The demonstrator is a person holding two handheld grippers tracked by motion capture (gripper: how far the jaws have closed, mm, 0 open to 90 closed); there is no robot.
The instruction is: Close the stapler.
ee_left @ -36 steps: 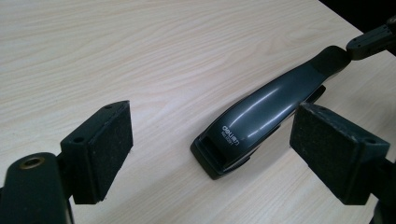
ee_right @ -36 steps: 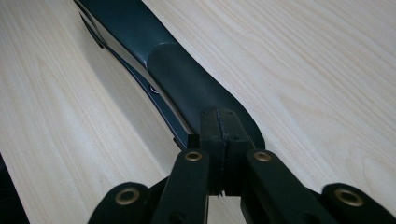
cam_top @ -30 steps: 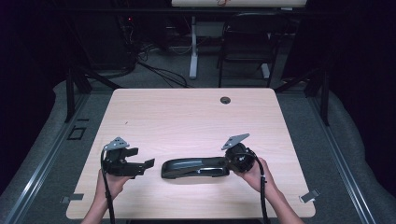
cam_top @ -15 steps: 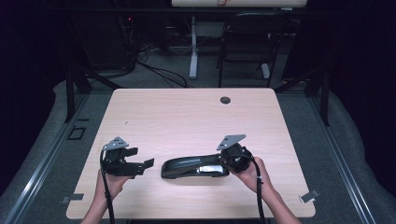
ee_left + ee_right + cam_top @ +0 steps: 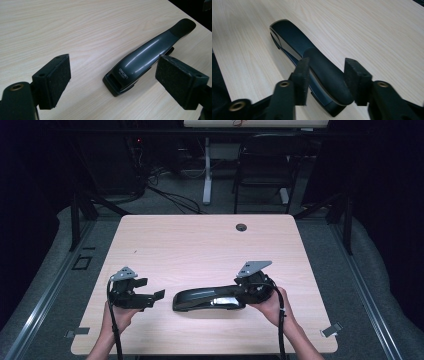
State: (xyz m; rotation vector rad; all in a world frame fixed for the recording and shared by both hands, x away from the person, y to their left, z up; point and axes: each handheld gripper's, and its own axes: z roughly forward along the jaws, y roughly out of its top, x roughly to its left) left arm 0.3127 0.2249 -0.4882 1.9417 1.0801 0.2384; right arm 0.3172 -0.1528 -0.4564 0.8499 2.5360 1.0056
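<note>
One dark grey stapler [image 5: 210, 298] lies flat on the light wooden table [image 5: 200, 245], near the front edge and a little right of the middle, its length running left to right. The right gripper [image 5: 239, 292] sits over the stapler's right end, the black rubber-looking handle tip. In the right gripper view the fingers [image 5: 302, 75] stand on either side of that tip [image 5: 325, 75]; they have just been opening, and a narrow gap shows between the right-hand pad and the handle, so the pads no longer press on it. The person's right hand [image 5: 270, 302] cups the gripper from the near right.

The left gripper [image 5: 150, 297] rests low over the table to the left of the stapler, apart from it, pointing toward its left end. Its fingers [image 5: 56, 80] are spread wide with nothing between them but bare table; the stapler's front end [image 5: 120, 80], with small white lettering on top, lies just beyond them. A small dark cable hole [image 5: 241, 227] sits at the table's far side.
</note>
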